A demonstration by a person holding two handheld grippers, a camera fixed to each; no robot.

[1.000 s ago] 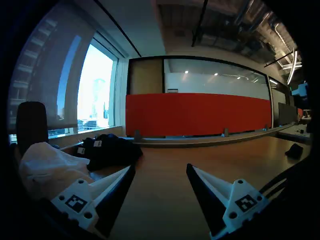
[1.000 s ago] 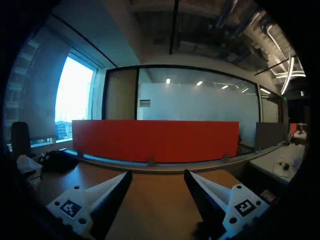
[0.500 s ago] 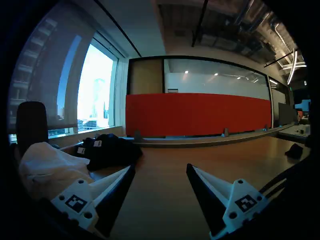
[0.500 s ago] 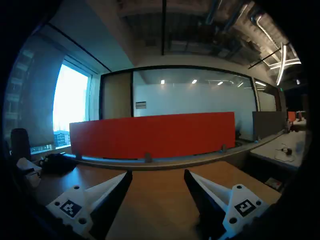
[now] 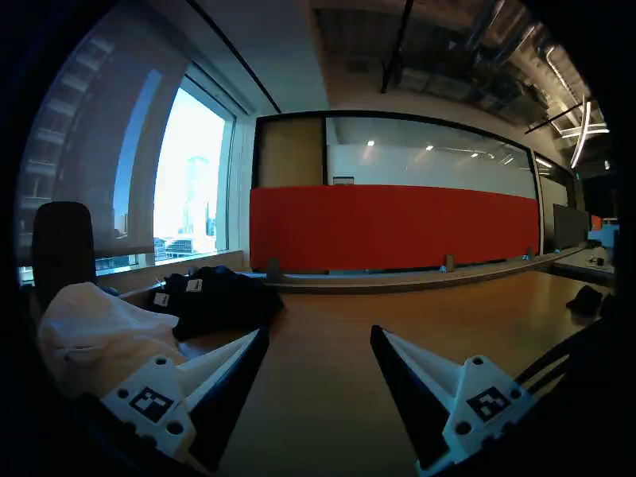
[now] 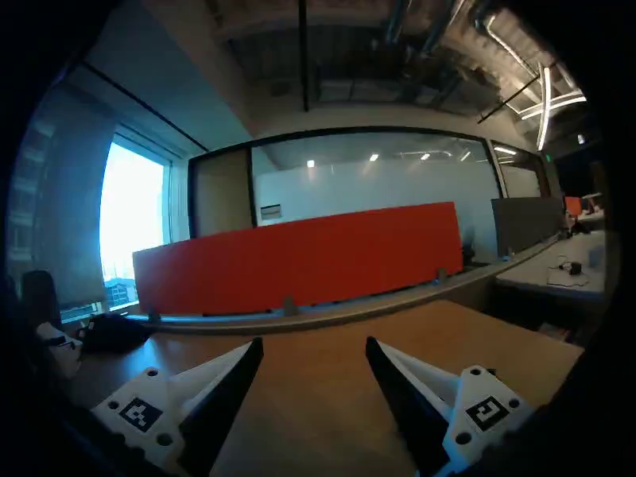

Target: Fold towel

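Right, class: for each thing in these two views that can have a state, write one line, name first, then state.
left gripper: open, holding nothing.
right gripper: open, holding nothing.
white towel: crumpled in a heap on the wooden desk, not folded.
black cloth: bunched in a heap next to the towel.
ceiling light strip: lit.

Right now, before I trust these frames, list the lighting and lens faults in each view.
Left gripper view: the window is blown out to white, leaving the white towel and black cloth pile dim beside it; fisheye bows the far edge of the desk. Right gripper view: the red partition runs tilted, and the ceiling light strips flare.
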